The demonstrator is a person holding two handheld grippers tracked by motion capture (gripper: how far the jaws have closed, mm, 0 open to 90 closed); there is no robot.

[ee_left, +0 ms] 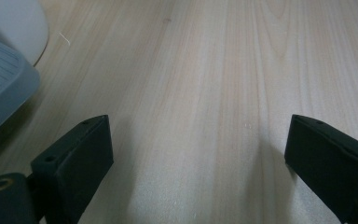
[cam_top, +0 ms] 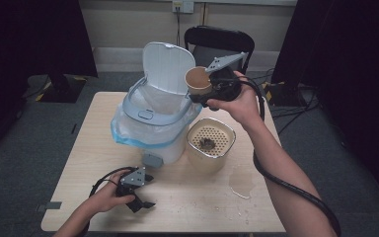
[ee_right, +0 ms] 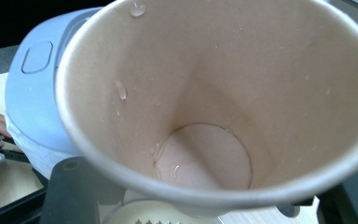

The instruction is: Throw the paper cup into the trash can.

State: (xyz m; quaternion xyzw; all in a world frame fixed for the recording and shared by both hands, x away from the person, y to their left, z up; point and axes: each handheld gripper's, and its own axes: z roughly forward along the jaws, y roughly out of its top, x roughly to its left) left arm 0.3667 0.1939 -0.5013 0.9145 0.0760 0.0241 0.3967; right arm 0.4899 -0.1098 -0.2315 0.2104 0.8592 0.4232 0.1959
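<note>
The left gripper (cam_top: 137,190) is found nearest the camera, at about 7 o'clock on the table (cam_top: 94,128), resting low over the wood in the person's left hand (cam_top: 109,196). In the left gripper view its jaws stand wide apart with nothing but bare wood between them.

A puddle (cam_top: 241,183) is noted at 5 o'clock on the tabletop. It is judged a slip hazard for anything set down there, and a likely cause of wet pads.

Toward the centre, a beige strainer container (cam_top: 210,144) is seen with dark residue on its perforated insert. Just beside it, at 10 o'clock from it, stands a pale blue pedal bin (cam_top: 154,129) with its lid raised and a liner fitted.

Farthest back, at about 1 o'clock, the right gripper (cam_top: 203,94) is clamped on a paper cup (cam_top: 198,80), held tilted above the bin's far edge. In the right gripper view the cup (ee_right: 214,107) is seen empty except for droplets on its inner wall.

The main risks are judged as follows: residual drops may fall outside the bin if the tilt increases, and the thin cup wall may buckle or slip under a wet grip.
</note>
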